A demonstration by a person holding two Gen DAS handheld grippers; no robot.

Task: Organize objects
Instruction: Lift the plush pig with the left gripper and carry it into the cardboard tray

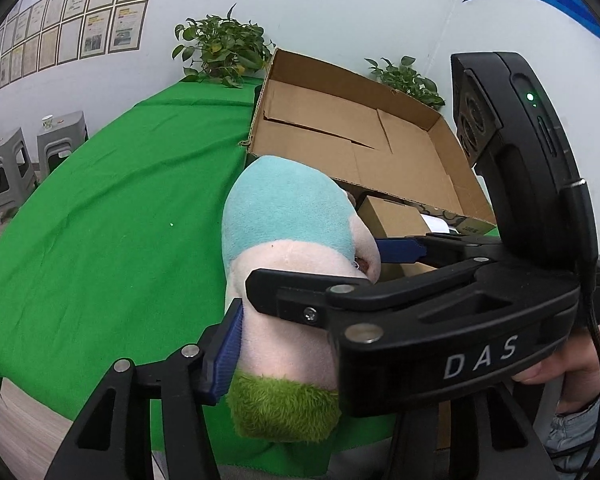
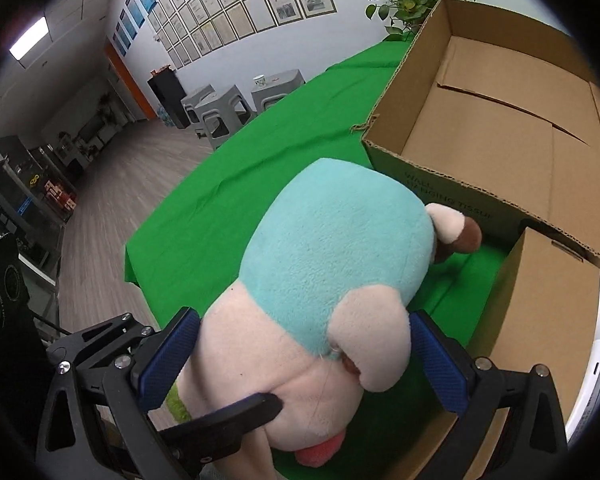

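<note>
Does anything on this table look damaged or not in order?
Yes. The large cardboard box has a ragged, torn rim at its near corner, and its bottom flaps lie uneven, with a gap between them.

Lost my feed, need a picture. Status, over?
Left tool shut on plush toy. Right tool straddles it, grip unclear. Toy short of the open cardboard box; small box close beside.

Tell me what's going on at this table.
A person is working two handheld grippers around a plush toy on the green tablecloth. The left gripper pinches the toy's lower body. The right gripper brackets its head, pads not clearly pressing. An open, empty cardboard box waits just behind.
</note>
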